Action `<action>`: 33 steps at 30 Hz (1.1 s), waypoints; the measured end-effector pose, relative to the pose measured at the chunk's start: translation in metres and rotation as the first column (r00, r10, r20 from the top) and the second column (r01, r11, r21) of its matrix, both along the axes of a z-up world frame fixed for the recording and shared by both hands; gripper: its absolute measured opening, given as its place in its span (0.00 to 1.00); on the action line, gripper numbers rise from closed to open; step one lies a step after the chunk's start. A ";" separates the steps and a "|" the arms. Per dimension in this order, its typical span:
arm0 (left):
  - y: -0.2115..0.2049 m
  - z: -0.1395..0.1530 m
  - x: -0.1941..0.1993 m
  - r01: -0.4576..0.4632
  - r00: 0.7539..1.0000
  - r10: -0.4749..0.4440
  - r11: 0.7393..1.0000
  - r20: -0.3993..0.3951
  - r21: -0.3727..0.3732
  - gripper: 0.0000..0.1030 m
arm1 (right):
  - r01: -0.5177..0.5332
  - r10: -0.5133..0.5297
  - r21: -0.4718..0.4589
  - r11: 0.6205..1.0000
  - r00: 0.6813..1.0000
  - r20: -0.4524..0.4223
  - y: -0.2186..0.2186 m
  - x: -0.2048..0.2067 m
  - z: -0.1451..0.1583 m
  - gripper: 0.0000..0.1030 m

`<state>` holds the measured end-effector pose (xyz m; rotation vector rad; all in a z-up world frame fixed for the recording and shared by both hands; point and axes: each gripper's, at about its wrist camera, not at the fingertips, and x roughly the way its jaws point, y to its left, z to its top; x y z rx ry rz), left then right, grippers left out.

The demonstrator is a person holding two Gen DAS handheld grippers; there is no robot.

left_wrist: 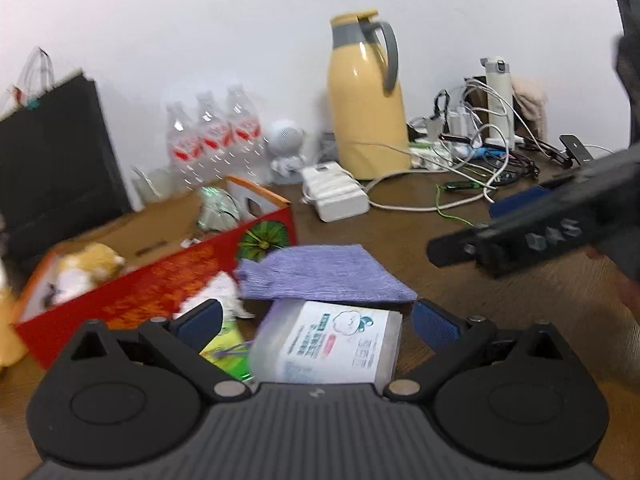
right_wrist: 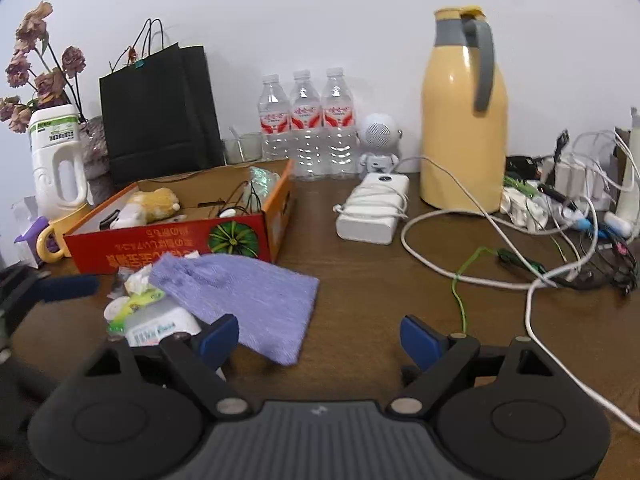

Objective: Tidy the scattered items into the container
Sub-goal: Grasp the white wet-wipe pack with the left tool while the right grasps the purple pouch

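A red and orange cardboard box (left_wrist: 160, 280) (right_wrist: 168, 240) stands open on the brown table, with a plush toy (left_wrist: 90, 264) (right_wrist: 154, 204) and other bits inside. In front of it lie a purple cloth (left_wrist: 324, 276) (right_wrist: 248, 300), a white wipes pack (left_wrist: 332, 344) (right_wrist: 160, 322), a green packet (left_wrist: 226, 344) (right_wrist: 138, 300) and crumpled tissue (left_wrist: 218, 292). My left gripper (left_wrist: 318, 326) is open, its jaws either side of the wipes pack. My right gripper (right_wrist: 320, 338) is open and empty, over the cloth's near edge; it also shows in the left wrist view (left_wrist: 540, 232).
Behind stand a yellow thermos jug (left_wrist: 366, 100) (right_wrist: 464, 112), three water bottles (right_wrist: 306, 120), a black paper bag (right_wrist: 156, 112), a white power bank (right_wrist: 374, 204), a small white speaker figure (right_wrist: 378, 144) and a tangle of cables and chargers (right_wrist: 560, 216) at right. A white detergent bottle (right_wrist: 58, 160) stands far left.
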<state>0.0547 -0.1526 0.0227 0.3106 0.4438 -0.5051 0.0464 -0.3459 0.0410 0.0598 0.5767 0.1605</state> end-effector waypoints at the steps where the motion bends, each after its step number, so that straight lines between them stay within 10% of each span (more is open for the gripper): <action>1: 0.000 -0.003 0.008 -0.006 0.999 0.006 1.000 -0.034 0.001 1.00 | -0.001 0.001 0.006 1.000 1.000 -0.005 -0.002 -0.001 -0.002 0.85; 7: 0.023 -0.010 0.021 -0.043 0.979 0.016 0.991 -0.204 -0.124 0.89 | -0.038 0.038 0.008 0.999 0.999 -0.020 0.005 0.016 -0.011 0.85; 16: 0.032 -0.002 -0.018 0.026 0.995 -0.032 0.997 -0.095 -0.067 0.85 | -0.199 0.199 0.010 0.980 0.976 -0.092 0.042 0.072 -0.020 0.83; 20: 0.064 0.003 -0.050 0.028 0.992 -0.047 0.987 -0.118 -0.155 0.84 | -0.238 0.243 0.048 0.970 0.960 -0.140 0.056 0.080 -0.026 0.83; 25: 0.095 0.005 -0.085 -0.123 0.992 0.122 0.990 -0.019 -0.075 0.84 | -0.244 0.241 -0.002 0.970 0.958 -0.155 0.082 0.083 -0.037 0.83; 30: 0.127 0.009 -0.082 -0.298 0.953 0.291 0.950 -0.077 -0.093 0.84 | -0.210 0.195 -0.109 0.972 0.972 -0.132 0.095 0.070 -0.035 0.07; 33: 0.133 0.009 -0.084 -0.346 0.937 0.341 0.936 -0.075 -0.067 0.84 | -0.154 0.146 -0.057 0.986 0.981 -0.127 0.084 0.036 -0.021 0.06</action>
